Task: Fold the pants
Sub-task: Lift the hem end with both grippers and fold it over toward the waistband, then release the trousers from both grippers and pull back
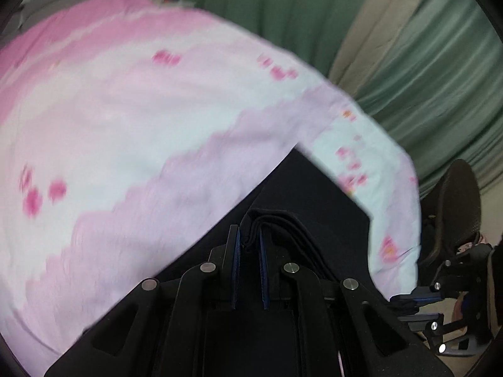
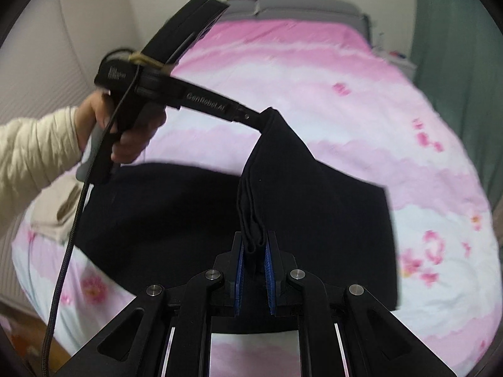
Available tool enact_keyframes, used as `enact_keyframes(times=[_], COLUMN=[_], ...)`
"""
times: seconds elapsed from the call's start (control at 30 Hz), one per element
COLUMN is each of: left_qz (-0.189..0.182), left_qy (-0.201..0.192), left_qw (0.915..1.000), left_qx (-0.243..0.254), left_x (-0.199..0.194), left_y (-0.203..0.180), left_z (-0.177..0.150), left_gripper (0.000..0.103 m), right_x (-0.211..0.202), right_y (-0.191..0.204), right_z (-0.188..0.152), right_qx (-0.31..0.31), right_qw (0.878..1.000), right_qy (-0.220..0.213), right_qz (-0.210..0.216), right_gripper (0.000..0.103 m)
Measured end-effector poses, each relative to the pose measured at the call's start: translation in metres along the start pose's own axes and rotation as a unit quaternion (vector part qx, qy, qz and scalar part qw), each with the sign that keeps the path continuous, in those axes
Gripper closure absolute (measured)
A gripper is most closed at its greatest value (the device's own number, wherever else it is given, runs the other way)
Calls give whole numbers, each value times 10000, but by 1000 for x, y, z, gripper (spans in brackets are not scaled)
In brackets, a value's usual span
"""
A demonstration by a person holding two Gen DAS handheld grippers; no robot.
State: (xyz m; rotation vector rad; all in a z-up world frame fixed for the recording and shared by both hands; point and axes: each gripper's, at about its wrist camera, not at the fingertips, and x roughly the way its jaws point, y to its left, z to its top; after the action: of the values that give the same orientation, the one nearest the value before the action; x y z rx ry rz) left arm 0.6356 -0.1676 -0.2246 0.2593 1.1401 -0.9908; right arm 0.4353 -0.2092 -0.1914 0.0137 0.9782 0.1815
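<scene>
The black pants [image 2: 330,213] hang doubled over above the bed, stretched between both grippers. In the right wrist view my right gripper [image 2: 254,243] is shut on a bunch of stacked black fabric edges. My left gripper [image 2: 258,115], held by a hand [image 2: 132,135] in a cream sleeve, pinches another corner higher up. In the left wrist view my left gripper [image 1: 248,237] is shut on folded layers of the pants [image 1: 301,188], its blue pads pressing the cloth. My right gripper [image 1: 407,307] shows at the lower right, its fingers close together.
A bed with a pink-and-white flowered quilt [image 2: 314,78] fills both views. A beige garment [image 2: 53,216] lies on its left part. Green curtains [image 1: 424,62] hang beyond the bed. A dark chair [image 1: 459,204] stands by the bed corner. A black cable [image 2: 66,260] trails from the left gripper.
</scene>
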Motion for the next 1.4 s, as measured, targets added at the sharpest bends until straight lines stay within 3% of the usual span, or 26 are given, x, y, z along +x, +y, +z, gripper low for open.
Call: enact_keyframes(times=[0.3,0.4,0.5,0.63,0.7,0.8,0.93,1.0,1.2,1.4], left_qz=[124,668,1171,1505,1789,2169,2454,2591,2796,3060], left_qy=[224,342,312,120,24,-65,-93,-71,-180,-507], left_qw=[9995,9971,9925,9868,9805,9704,9575,9510,9377,9157], left_qx=[-185,-109,-147,-588,-817,-1063,-1511,-1683,-2056,-2554], left_x=[24,25,11,-22,-43,-69,-100,-115,-143,-170], left_y=[29,35,46,58,58,50,25,0,-79,-145], left_z=[-42,-51,-58,-72,-87,-112,-153,-177,-221,-245], left_gripper=[90,89,78,68,54,45,39,38,26,18], right_x=[69,84,99,111,116,122,100,82,16,-46], right_y=[33,41,46,56,62,66,73,72,61,64], right_z=[-19,-25,-28,-34,-38,-41,-44,-42,-39,-36], right_qx=[-291,-384,-472,-534,-607,-506,-440,-371,-362,-483], right_qw=[9966,9951,9932,9907,9890,9841,9826,9842,9909,9933], right_qy=[762,903,1056,1246,1344,1602,1602,1520,1092,744], right_qz=[74,107,85,89,138,567,825,830,697,740], right_gripper=[91,90,90,88,80,69,60,39,34,34])
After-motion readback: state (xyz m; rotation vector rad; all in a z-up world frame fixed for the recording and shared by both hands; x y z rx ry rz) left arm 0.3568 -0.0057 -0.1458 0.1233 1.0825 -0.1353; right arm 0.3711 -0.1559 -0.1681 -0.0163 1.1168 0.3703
